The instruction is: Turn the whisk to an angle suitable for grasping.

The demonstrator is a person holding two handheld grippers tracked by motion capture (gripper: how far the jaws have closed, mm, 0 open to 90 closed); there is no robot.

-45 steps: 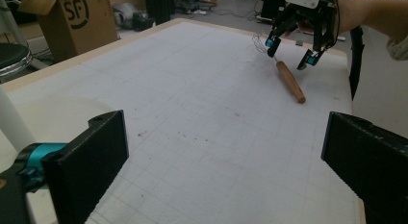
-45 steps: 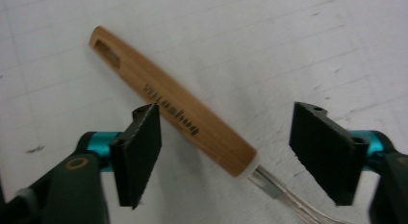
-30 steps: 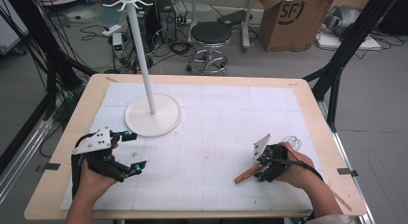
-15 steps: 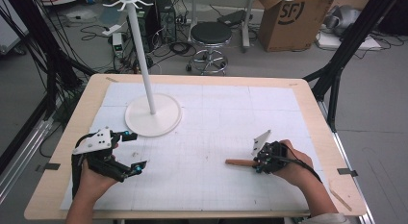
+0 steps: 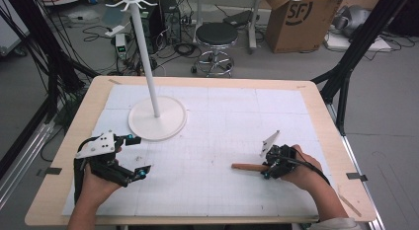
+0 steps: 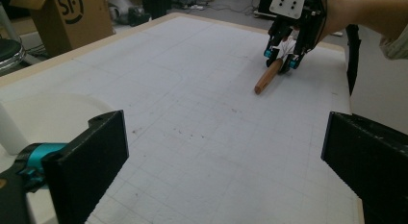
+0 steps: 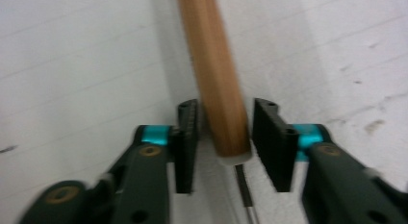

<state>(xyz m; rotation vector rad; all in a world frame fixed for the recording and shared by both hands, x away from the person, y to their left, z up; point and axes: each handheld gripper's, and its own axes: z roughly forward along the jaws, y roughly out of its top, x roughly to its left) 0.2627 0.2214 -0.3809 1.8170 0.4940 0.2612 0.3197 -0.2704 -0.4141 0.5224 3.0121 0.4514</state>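
A short brown wooden rod [image 5: 246,167] lies level just over the white mat, pointing left. My right gripper [image 5: 267,170] is shut on its right end. In the right gripper view the rod [image 7: 216,80] runs up between the two black jaws, which press close on either side of it, and a thin metal wire [image 7: 244,188] trails from its pale end. My left gripper [image 5: 136,156] rests at the mat's near left, wide open and holding nothing. The left gripper view looks across the mat at the rod [image 6: 268,76] and the right gripper [image 6: 283,59] between its own spread jaws.
A white stand [image 5: 157,122] with a round base, a tall pole and hooks on top occupies the mat's far left. The white gridded mat [image 5: 217,121] covers a wooden table [image 5: 326,116]. Beyond the table are a stool [image 5: 216,35] and a cardboard box [image 5: 296,18].
The right gripper has turned with the rod, which swung from slanting toward the near left to lying level and pointing left. The left gripper has stayed put.
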